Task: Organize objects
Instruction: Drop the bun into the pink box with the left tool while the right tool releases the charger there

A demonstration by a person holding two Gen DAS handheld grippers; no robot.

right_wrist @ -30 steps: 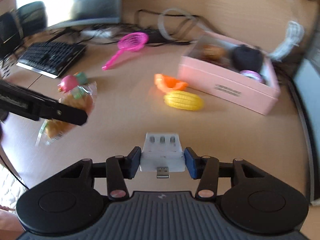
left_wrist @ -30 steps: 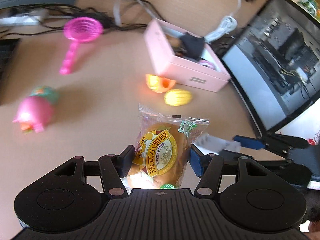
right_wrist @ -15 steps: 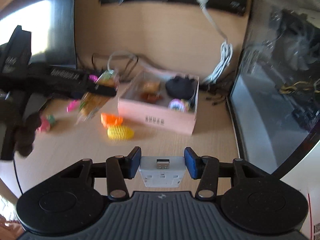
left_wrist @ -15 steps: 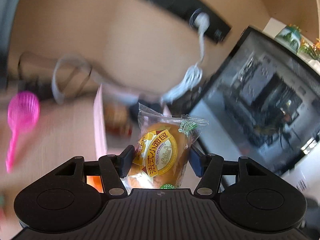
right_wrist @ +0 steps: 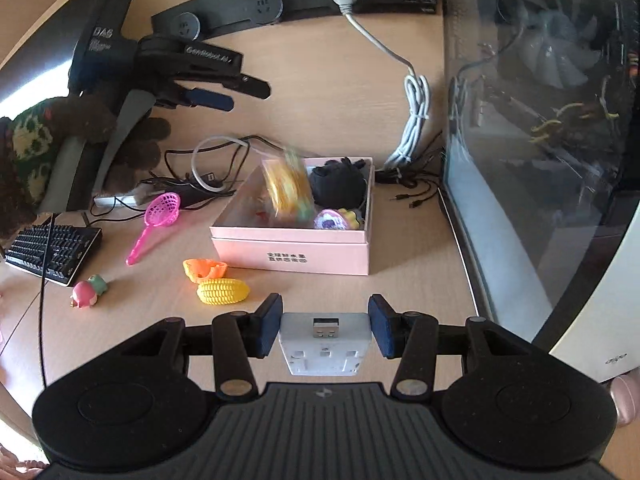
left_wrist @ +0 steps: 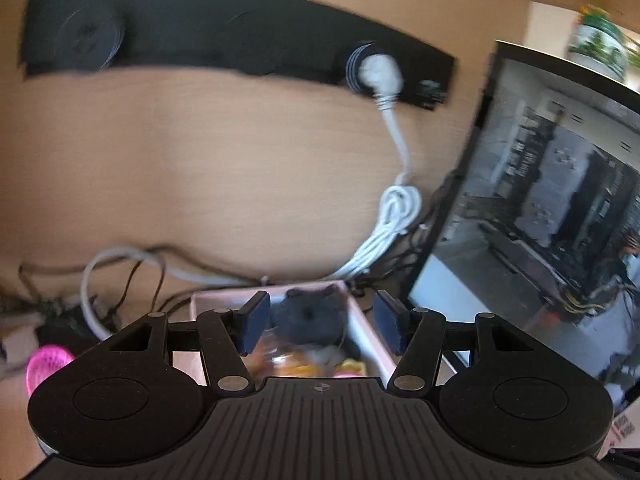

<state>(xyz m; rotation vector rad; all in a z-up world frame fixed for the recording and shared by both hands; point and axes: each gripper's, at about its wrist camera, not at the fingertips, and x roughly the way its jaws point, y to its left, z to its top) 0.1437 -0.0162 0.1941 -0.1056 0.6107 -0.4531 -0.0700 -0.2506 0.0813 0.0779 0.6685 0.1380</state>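
The pink box (right_wrist: 294, 256), a smooth, square-cornered cardboard tray on the pale wood-grain desk (right_wrist: 400, 300), serves as the collecting point, and it is already partly filled: a dark fuzzy plush (right_wrist: 338, 184) sits in its far corner and a small purple-and-yellow toy (right_wrist: 334, 219) against its near wall. The bread packet (right_wrist: 290, 188), crinkly clear plastic over yellow print, shows as a blur just above the box's open top, seemingly dropping in, though the smear makes that uncertain. Above and left of the box hangs the left gripper (left_wrist: 320, 328), jaws apart and empty. In front of the box the right gripper (right_wrist: 325, 330) is clamped on a white charger (right_wrist: 324, 344), a hard, glossy block with a metal USB plug.

Still outside the box, by my reading: a pink mesh scoop (right_wrist: 154, 220) to its left, a ribbed yellow toy corn (right_wrist: 223, 291) and an orange peel-shaped piece (right_wrist: 204, 269) at its front corner, and a small pink figurine (right_wrist: 86, 292) farther left.
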